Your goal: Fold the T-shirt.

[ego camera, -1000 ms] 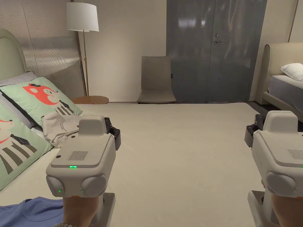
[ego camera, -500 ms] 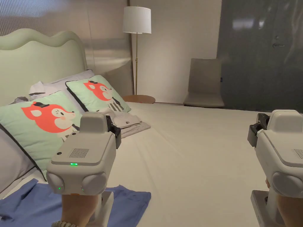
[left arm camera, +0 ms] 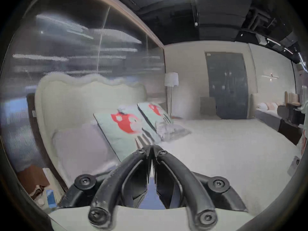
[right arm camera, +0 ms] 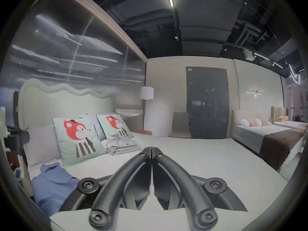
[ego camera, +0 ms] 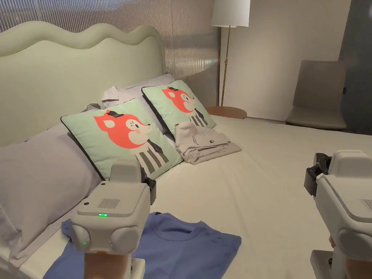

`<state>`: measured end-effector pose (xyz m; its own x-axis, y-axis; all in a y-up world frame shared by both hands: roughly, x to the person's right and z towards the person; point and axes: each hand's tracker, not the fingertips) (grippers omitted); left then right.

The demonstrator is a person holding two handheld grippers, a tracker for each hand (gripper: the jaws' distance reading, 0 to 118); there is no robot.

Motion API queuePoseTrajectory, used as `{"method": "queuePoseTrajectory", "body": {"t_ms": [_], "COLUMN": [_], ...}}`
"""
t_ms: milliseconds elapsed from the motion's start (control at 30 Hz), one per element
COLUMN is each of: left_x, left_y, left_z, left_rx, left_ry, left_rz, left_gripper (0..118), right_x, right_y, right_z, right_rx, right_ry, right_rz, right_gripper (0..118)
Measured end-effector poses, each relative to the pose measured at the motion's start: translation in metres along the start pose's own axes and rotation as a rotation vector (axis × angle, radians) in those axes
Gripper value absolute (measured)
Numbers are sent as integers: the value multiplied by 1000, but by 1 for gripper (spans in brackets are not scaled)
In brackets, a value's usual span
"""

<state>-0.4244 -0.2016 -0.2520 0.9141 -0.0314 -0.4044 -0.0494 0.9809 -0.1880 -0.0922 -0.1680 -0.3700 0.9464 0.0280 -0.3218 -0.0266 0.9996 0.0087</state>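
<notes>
A blue T-shirt (ego camera: 181, 247) lies spread on the near left part of the bed, collar toward the pillows; it also appears at the lower left as blue T-shirt (right arm camera: 50, 184). My left gripper (ego camera: 149, 181) hovers above its left side, and the left gripper (left arm camera: 151, 148) has its jaws closed together with nothing between them. My right gripper (ego camera: 312, 174) is held over bare sheet at the right, well apart from the shirt. The right gripper (right arm camera: 151, 149) also has its jaws pressed together, empty.
Two fox-print cushions (ego camera: 123, 138) and grey pillows (ego camera: 40, 181) lean on the headboard (ego camera: 72, 72). A folded pale garment (ego camera: 203, 145) rests beside the far cushion. A floor lamp (ego camera: 229, 14), a round side table (ego camera: 227, 112) and a chair (ego camera: 319, 98) stand beyond the bed.
The head camera has swung left, bringing the headboard, cushions and more of the blue T-shirt into sight. Both grippers keep about the same place in the picture, jaws unchanged.
</notes>
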Motion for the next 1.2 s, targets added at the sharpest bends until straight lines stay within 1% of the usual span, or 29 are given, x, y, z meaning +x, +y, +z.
{"method": "queuePoseTrajectory", "body": {"t_ms": [33,67,100,133,167,200,233,267,433,467,500,533,567,600,633,700,733,767,800,900,967,1033,1167,1200], "left_x": [1,3,5,8,10,12,13,15,25,26,27,27,26,27,27,27,27,29,29,26,32,41,75,82], "left_y": [-10,-22,-35,-48,-62,-78,-93,-105,-160,-168,-173,-178,-180,-181,-178,-172,-168,-163,-154,-126,-99,-70,-8,3], "left_z": [-9,-20,-31,-38,-48,-57,-62,-67,-89,-91,-92,-92,-93,-92,-91,-91,-90,-88,-84,-74,-63,-51,-23,-25], "left_rx": [-57,-129,-205,-258,-327,-389,-435,-454,-641,-668,-674,-674,-676,-679,-668,-656,-633,-602,-571,-503,-423,-344,-171,-135], "left_ry": [-15,-29,-40,-51,-59,-66,-76,-65,-51,-51,-47,-44,-47,-56,-51,-76,-73,-34,-28,-56,-66,-98,-210,-239], "left_rz": [14,32,46,56,66,69,69,58,14,22,28,34,40,51,48,41,37,15,27,112,123,127,124,120], "left_gripper": [0,3,14,36,73,98,111,108,107,101,88,70,58,58,53,10,3,3,3,3,3,3,3,3], "right_x": [1,2,4,5,7,8,9,10,16,17,19,20,21,23,25,27,29,31,33,41,48,57,80,88], "right_y": [-4,-9,-14,-18,-24,-29,-34,-38,-59,-63,-66,-69,-71,-73,-73,-72,-71,-70,-68,-61,-55,-49,-35,-32], "right_z": [-3,-8,-12,-15,-19,-22,-26,-29,-40,-42,-44,-45,-47,-48,-48,-47,-46,-45,-42,-33,-26,-16,10,18], "right_rx": [-13,-29,-45,-59,-72,-86,-101,-112,-169,-179,-187,-194,-201,-207,-210,-210,-209,-207,-200,-181,-166,-148,-106,-92], "right_ry": [-3,-8,-13,-15,-21,-25,-28,-31,-44,-46,-47,-49,-53,-56,-57,-65,-67,-69,-72,-80,-88,-102,-141,-157], "right_rz": [3,5,4,1,-1,-2,0,1,9,9,8,9,9,8,7,3,-2,-8,-13,-16,-20,-28,-43,-47], "right_gripper": [1,1,1,1,1,1,1,1,1,1,1,1,1,1,1,1,1,1,1,1,1,1,1,1]}}
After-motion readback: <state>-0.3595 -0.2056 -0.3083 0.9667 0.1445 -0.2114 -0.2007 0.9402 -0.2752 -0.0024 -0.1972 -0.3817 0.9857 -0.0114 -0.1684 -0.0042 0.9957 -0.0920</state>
